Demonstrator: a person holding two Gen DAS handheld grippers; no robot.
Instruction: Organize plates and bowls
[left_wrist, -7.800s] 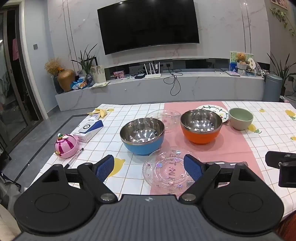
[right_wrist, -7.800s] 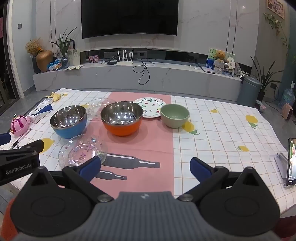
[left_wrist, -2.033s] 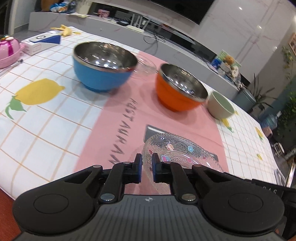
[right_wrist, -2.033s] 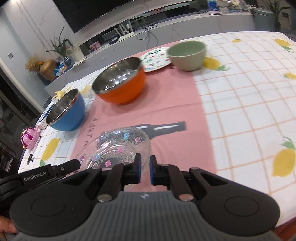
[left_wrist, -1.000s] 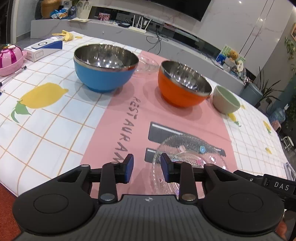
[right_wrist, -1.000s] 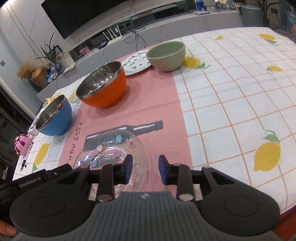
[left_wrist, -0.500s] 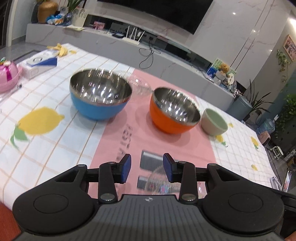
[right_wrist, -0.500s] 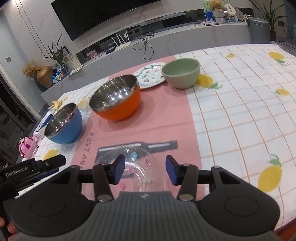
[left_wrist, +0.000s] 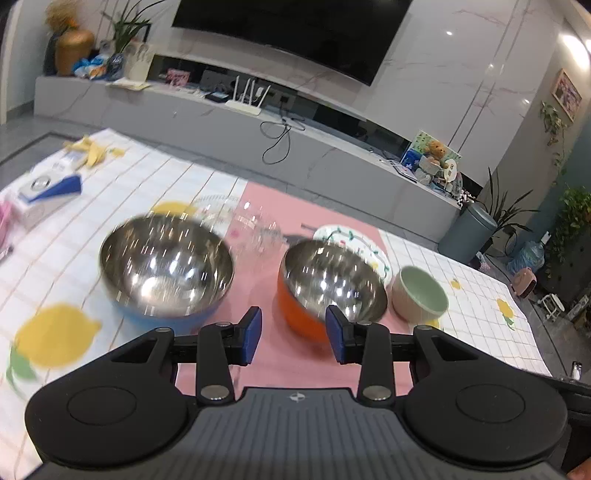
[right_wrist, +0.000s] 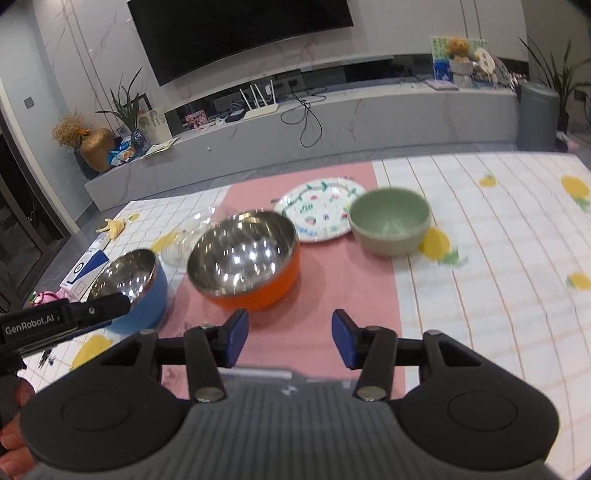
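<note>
**Both hand-held grippers let go of the glass plate and lift toward the bowls**

Left wrist view: two seconds ago our left hand-held gripper (left_wrist: 293, 338) pinched the rim of the flowered glass plate. Now its blue pads stand spread with only pink cloth between them, and that plate has dropped out of sight beneath the camera. We judge it set down on the tabletop (left_wrist: 476, 325) nearer us than the orange bowl (left_wrist: 330, 286), so one plate counts as placed. The orange bowl sits upright, mouth up, round with no long axis. The blue bowl (left_wrist: 166, 267) stands left of it, also upright. The green bowl (left_wrist: 419, 293) is just right of it, and the patterned plate (left_wrist: 354, 242) lies flat behind it. A second clear glass plate (left_wrist: 255, 221) lies behind and left of it, blurred.

Right wrist view: our right hand-held gripper (right_wrist: 290, 341) is likewise spread and empty, where it earlier gripped the same rim. The orange bowl (right_wrist: 245, 256) sits directly ahead of it, mouth up. The green bowl (right_wrist: 389, 219) and patterned plate (right_wrist: 319, 212) lie beyond it to the right, and the blue bowl (right_wrist: 131, 286) to its left. We judge the bowls come next.
</note>
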